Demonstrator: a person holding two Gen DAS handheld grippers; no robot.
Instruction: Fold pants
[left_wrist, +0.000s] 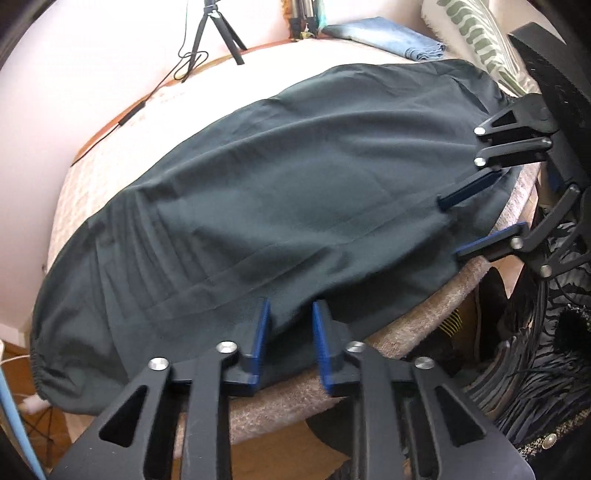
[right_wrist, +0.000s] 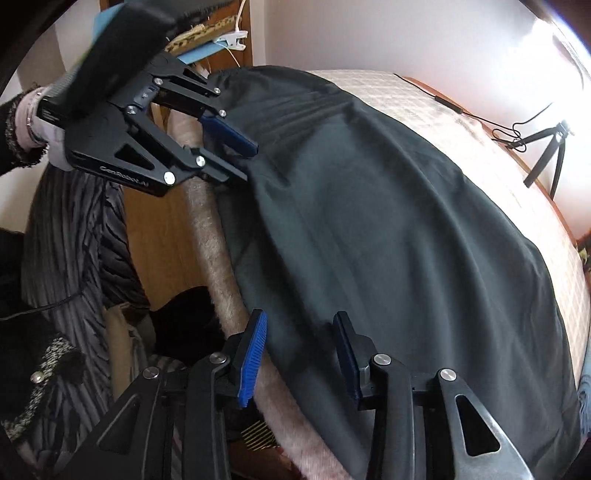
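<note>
Dark green pants (left_wrist: 280, 206) lie spread on the bed (left_wrist: 110, 173), near edge between both grippers' parted fingers; left gripper (left_wrist: 288, 339) and right gripper (right_wrist: 299, 354) point steeply down, unclamped

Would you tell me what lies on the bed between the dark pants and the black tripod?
Only bare pale bed cover lies between the dark pants and the tripod, shown in the left wrist view.

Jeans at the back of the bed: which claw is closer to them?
Right. The right claw is at the end of the black pants closest to the jeans; the left claw is farther along, toward the other end.
</note>
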